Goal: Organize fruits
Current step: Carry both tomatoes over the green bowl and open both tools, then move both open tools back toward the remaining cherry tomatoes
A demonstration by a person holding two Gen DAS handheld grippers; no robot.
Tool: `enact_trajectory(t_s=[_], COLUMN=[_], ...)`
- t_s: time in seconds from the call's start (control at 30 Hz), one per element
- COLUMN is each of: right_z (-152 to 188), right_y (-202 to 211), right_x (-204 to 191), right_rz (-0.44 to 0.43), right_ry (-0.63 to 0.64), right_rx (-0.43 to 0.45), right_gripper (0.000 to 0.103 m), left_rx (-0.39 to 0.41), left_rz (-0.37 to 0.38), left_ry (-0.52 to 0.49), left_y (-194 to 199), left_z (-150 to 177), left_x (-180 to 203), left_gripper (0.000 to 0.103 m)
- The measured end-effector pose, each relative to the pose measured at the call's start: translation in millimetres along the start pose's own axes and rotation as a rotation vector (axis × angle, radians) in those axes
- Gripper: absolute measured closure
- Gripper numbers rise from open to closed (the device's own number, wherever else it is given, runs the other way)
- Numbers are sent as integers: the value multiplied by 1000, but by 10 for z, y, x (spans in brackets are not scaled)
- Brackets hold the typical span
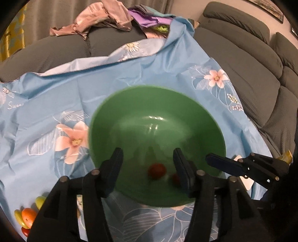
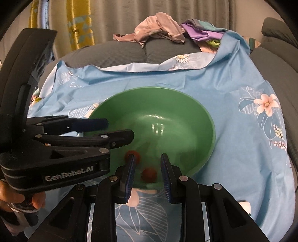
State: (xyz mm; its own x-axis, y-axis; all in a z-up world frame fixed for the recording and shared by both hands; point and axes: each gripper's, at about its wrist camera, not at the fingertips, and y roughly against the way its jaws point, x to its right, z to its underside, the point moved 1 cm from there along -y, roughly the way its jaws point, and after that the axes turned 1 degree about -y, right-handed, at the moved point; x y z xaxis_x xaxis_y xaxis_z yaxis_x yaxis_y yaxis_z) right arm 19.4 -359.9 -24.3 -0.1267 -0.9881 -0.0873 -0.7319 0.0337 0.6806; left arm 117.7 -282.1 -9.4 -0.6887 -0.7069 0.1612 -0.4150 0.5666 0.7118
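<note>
A green bowl (image 1: 158, 115) sits on a blue flowered cloth (image 1: 55, 89); it also shows in the right wrist view (image 2: 167, 111). Two small red fruits (image 1: 156, 170) lie in its near part, seen too in the right wrist view (image 2: 149, 174). My left gripper (image 1: 148, 163) is open and empty, its fingers over the bowl's near side. My right gripper (image 2: 148, 167) is open and empty over the near rim, one red fruit between its fingers below. The left gripper (image 2: 119, 130) reaches over the bowl's left rim in the right wrist view. Several yellow, orange and red fruits (image 1: 28, 216) lie at the lower left.
A grey sofa (image 1: 242, 65) surrounds the cloth at the back and right. A heap of pink and purple clothes (image 1: 111, 16) lies on its back. A white object (image 1: 245, 184) sits near the bowl's right. Curtains (image 2: 130, 14) hang behind.
</note>
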Motion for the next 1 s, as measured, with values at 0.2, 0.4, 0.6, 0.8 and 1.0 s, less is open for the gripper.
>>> enact_trajectory(t_s=[0.2, 0.4, 0.6, 0.8, 1.0], right_z=[-10, -27, -37, 78, 327], right_y=[157, -112, -259, 37, 325], right_x=[-158, -481, -700, -971, -1236], right_rz=[-161, -143, -115, -246, -296], right_ry=[90, 232, 376, 458, 495], right_rx=[16, -97, -165, -182, -201], right_gripper=[75, 75, 79, 95, 96], left_rx=[123, 130, 128, 131, 119], left_rz=[-14, -41, -54, -90, -132], left_ry=[27, 56, 141, 193, 236], left_y=[467, 711, 918, 1159, 1395], left_z=[27, 229, 415, 653, 983], left_x=[-214, -405, -686, -934, -1141], left_gripper=[36, 35, 35, 35, 34])
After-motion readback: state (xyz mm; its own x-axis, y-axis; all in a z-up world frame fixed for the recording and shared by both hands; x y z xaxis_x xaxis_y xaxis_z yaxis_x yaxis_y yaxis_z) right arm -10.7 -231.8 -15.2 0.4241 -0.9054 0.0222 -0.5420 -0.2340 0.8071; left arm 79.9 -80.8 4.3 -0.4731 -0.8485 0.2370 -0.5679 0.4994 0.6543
